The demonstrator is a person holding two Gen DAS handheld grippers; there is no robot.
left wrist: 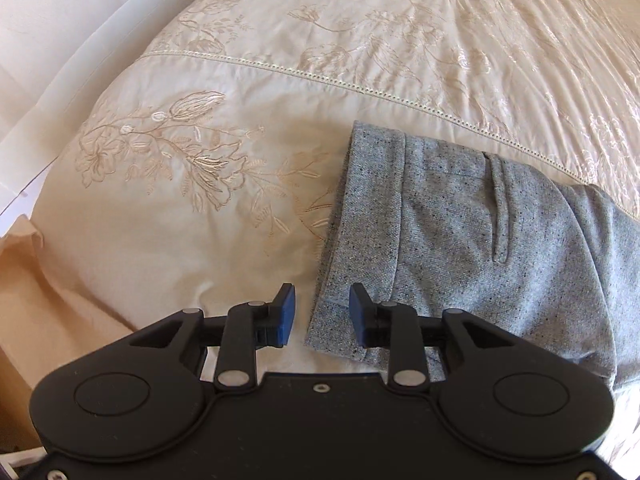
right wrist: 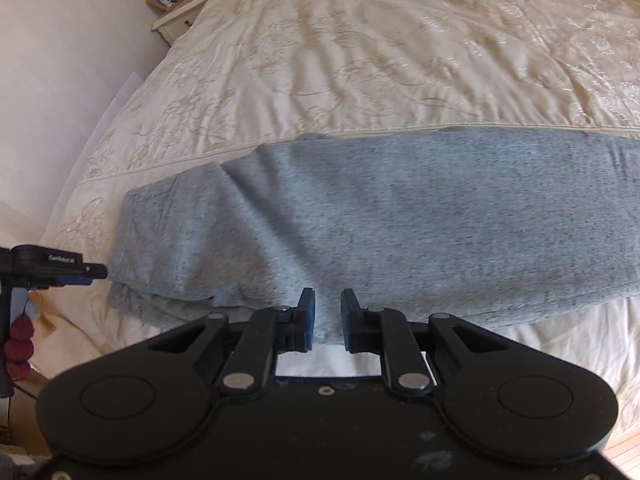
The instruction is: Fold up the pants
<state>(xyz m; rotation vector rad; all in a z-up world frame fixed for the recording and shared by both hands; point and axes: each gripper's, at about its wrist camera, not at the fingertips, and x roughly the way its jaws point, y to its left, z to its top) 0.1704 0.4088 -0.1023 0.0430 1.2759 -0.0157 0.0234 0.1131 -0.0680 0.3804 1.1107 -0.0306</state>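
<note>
Grey speckled pants (left wrist: 460, 232) lie flat on a cream embroidered bedspread (left wrist: 240, 92). In the left wrist view the waistband end with a pocket slit is at the right, its near corner between my fingers. My left gripper (left wrist: 322, 316) is open, just above that corner. In the right wrist view the pants (right wrist: 360, 216) stretch across the bed, doubled lengthwise. My right gripper (right wrist: 327, 318) is open over their near edge, holding nothing. The left gripper also shows in the right wrist view (right wrist: 60, 266), at the pants' left end.
The bedspread (right wrist: 400, 40) reaches far beyond the pants. A white wall (right wrist: 60, 60) runs along the bed's left side. A nightstand (right wrist: 180, 12) with a framed picture and small items stands at the far left corner. Dark red pompoms (right wrist: 18, 346) hang at the left.
</note>
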